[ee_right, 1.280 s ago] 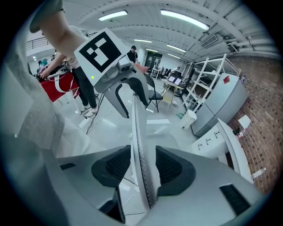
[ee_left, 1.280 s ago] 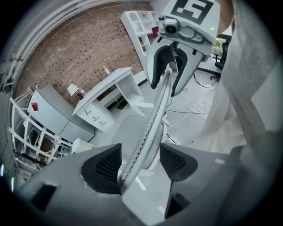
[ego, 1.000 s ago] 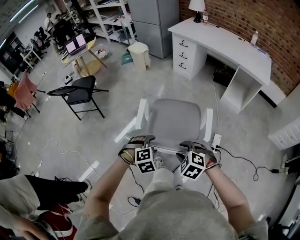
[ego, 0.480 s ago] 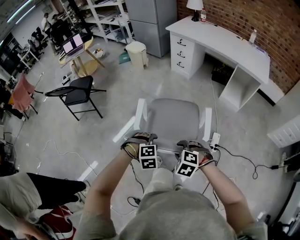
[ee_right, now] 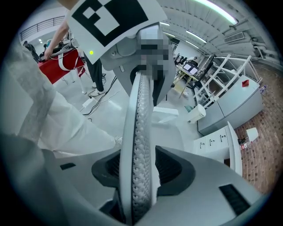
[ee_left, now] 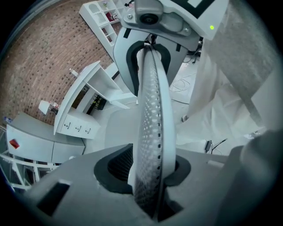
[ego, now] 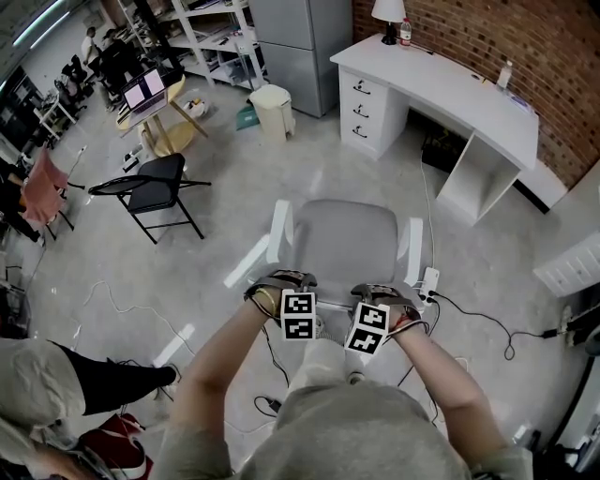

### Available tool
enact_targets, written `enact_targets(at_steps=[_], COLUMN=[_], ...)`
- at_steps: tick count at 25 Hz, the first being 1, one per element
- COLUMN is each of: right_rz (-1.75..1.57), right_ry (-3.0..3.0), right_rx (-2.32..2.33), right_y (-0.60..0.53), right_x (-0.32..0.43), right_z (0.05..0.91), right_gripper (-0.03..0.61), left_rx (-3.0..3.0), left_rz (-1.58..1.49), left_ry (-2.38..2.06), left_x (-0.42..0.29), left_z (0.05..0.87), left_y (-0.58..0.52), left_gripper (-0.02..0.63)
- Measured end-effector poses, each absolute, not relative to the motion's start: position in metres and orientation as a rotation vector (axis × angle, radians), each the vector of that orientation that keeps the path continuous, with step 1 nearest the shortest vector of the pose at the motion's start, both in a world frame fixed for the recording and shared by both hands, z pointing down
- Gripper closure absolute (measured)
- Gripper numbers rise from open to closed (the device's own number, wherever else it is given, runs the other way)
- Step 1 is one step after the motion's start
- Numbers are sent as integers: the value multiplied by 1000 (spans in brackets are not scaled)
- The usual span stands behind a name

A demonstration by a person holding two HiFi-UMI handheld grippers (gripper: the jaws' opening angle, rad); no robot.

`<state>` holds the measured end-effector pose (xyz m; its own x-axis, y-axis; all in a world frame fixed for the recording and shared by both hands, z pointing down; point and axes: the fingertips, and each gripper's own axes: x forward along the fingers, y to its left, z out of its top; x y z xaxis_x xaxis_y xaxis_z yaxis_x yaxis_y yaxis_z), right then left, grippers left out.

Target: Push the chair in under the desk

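Standing on the grey floor (ego: 234,187), one white bench (ego: 459,94) with three drawers runs along the brick wall at top right. One white chair (ego: 345,239) sits in open floor well apart from the bench, seat facing it, with two armrests. Its backrest (ee_left: 152,88) is at the near side, directly under both hands, and its top edge runs up between both pairs of jaws.

One black folding chair (ego: 157,183) stands to the left. One white bin (ego: 275,105) is near the grey cabinet.

Two grippers, side by side on the backrest top and both pointing steeply down:
- The left gripper (ee_left: 148,170) has jaws that have just been closing. They are now about half apart, with the perforated backrest edge between them and the pads against it on both sides.
- The right gripper (ee_right: 137,170) has jaws set fairly wide and clamped on the same backrest edge. The white rim touches one pad and the mesh face touches the other.

One lamp (ego: 389,14) stands at the far end of the bench. One cable trails on the floor right of the chair.
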<state>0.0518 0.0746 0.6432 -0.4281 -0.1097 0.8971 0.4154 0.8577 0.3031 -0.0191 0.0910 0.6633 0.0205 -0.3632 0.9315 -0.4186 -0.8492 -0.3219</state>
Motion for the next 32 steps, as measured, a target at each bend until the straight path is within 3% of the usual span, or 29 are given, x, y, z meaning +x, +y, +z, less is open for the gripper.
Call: enact_targets(at_steps=[5, 18, 32], right_rz=[-602, -731, -802], right_ry=[-1914, -1856, -1842], right_rx=[-238, -245, -225], right_y=[78, 78, 76], right_x=[51, 53, 54], right_z=[646, 656, 655], right_gripper=[426, 534, 568], left_rx=[2228, 2248, 2264], left_rz=[1976, 2084, 2102], left_ry=[-842, -812, -814], left_x=[-19, -19, -19], left_z=[666, 674, 673], left_y=[95, 97, 96], left_gripper=[520, 594, 601])
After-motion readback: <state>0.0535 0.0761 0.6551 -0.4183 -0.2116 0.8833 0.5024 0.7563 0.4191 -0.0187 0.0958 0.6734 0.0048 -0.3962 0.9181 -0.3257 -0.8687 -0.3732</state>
